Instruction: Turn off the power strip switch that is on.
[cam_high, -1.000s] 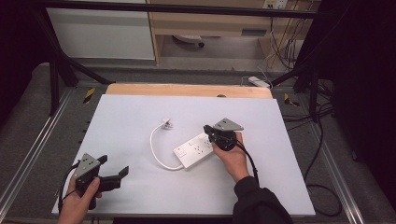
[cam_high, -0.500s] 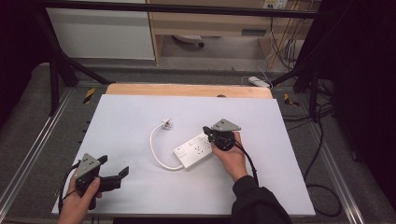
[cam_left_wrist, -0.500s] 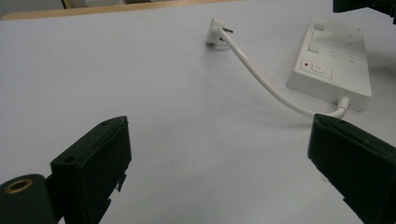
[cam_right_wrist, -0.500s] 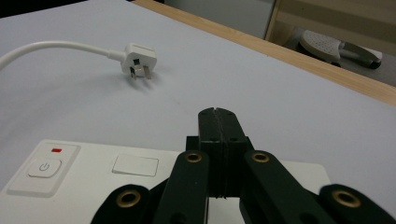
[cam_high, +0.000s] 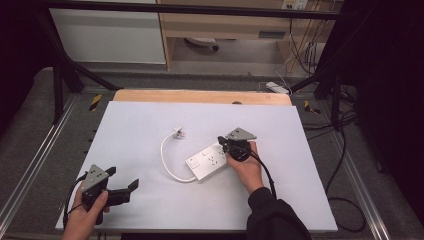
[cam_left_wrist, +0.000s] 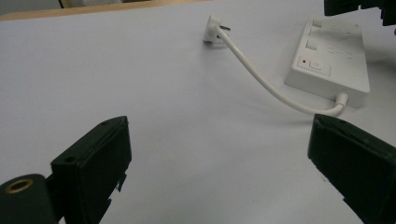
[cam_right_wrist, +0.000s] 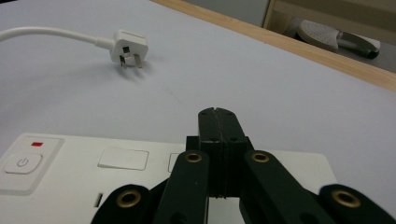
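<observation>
Right tool (cam_high: 223, 143) pressed together, tips resting over the top face of the white power strip (cam_high: 209, 161), toward the end away from its switch; nothing pinched between the jaws in the right gripper view. Power strip (cam_right_wrist: 70, 172) lying flat near the middle of the white tabletop (cam_high: 150, 120), red-marked power button (cam_right_wrist: 21, 164) at the near-left end, short white cord (cam_high: 167, 160) curling away to the plug (cam_high: 177, 133), which lies loose on the tabletop, pins exposed. Left tool (cam_high: 122, 181) spread wide, empty, held at the near-left corner, well apart from the strip. Probably steadying or pressing the strip with the closed tips. Next, likely: hold the strip down, bring the left tool across to the plug (cam_left_wrist: 214, 29), pinch its body squarely.
</observation>
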